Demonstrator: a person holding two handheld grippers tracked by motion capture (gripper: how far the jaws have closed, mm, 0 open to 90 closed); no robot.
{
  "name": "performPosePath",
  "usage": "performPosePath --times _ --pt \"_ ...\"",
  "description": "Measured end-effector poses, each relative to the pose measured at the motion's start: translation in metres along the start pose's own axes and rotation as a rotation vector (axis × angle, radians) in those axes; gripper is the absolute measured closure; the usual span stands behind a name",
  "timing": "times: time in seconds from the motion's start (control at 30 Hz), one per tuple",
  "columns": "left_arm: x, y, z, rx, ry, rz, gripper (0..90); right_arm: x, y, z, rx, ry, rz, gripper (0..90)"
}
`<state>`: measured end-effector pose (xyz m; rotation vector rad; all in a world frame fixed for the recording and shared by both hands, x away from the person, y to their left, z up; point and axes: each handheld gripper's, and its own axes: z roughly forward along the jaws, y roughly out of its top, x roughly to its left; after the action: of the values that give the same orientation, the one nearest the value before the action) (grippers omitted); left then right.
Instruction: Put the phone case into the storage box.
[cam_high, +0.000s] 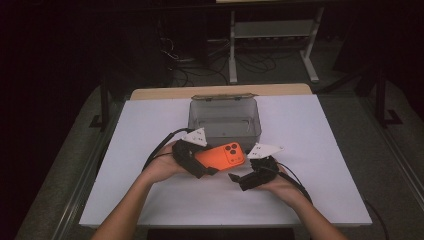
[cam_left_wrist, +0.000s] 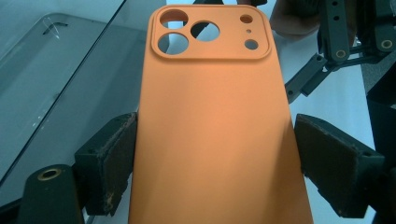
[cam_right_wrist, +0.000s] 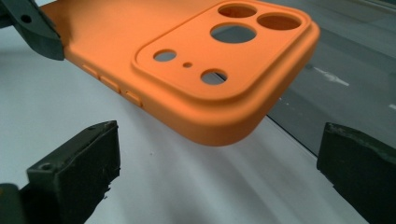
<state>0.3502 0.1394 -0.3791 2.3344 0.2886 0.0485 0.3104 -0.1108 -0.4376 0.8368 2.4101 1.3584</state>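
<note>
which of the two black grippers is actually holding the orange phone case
The left gripper: its pads flank the orange silicone phone case at the sides. The right gripper is open, the case beyond its jaws.
</note>
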Motion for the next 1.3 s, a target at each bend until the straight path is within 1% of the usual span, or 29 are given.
performPosePath --times 0.13,0.3,0.43,0.53,0.57,0.6,0.93,0.97,1.07,1.2,1.3 --pt "0.0 0.0009 -0.0012 -0.002 0.0 0.008 16.1 0.0 0.0005 0.0004 -0.013 0.002 -0.001 0.0" --pt "0.0001 0.0008 -0.001 0.0 0.0 0.008 16.1 0.0007 0.0002 0.0008 -0.012 0.001 -0.01 0.0" --pt "-0.0001 0.0007 -0.0007 0.002 -0.003 0.006 16.1 0.0016 -0.0001 0.0011 -0.006 -0.009 -0.024 0.0" --pt "0.0 0.0006 -0.0006 0.003 -0.004 0.006 16.1 0.0027 0.0001 0.0008 -0.002 -0.021 -0.046 0.0" --pt "0.0 0.0006 -0.0006 0.003 -0.004 0.006 16.1 0.0027 0.0001 0.0008 -0.002 -0.021 -0.046 0.0" --pt "0.0 0.0006 -0.0006 0.003 -0.003 0.006 16.1 0.0028 0.0 0.0007 -0.002 -0.026 -0.058 0.0" --pt "-0.0003 0.0006 -0.0004 0.006 -0.004 0.007 16.1 0.0037 -0.0002 -0.0002 -0.001 -0.058 -0.104 0.0" --pt "-0.0003 0.0005 -0.0004 0.007 -0.006 0.007 16.1 0.004 -0.0002 -0.0007 -0.001 -0.069 -0.12 0.0" --pt "-0.0002 0.0003 -0.0004 0.007 -0.004 0.006 16.1 0.004 -0.0004 -0.0013 -0.002 -0.083 -0.139 0.0" --pt "-0.0001 0.0002 -0.0003 0.007 -0.006 0.006 16.1 0.0043 -0.0004 -0.0015 -0.004 -0.093 -0.153 0.0" --pt "0.0 0.0002 -0.0001 0.01 -0.005 0.008 16.1 0.0058 -0.0008 -0.0012 -0.004 -0.108 -0.181 0.0"
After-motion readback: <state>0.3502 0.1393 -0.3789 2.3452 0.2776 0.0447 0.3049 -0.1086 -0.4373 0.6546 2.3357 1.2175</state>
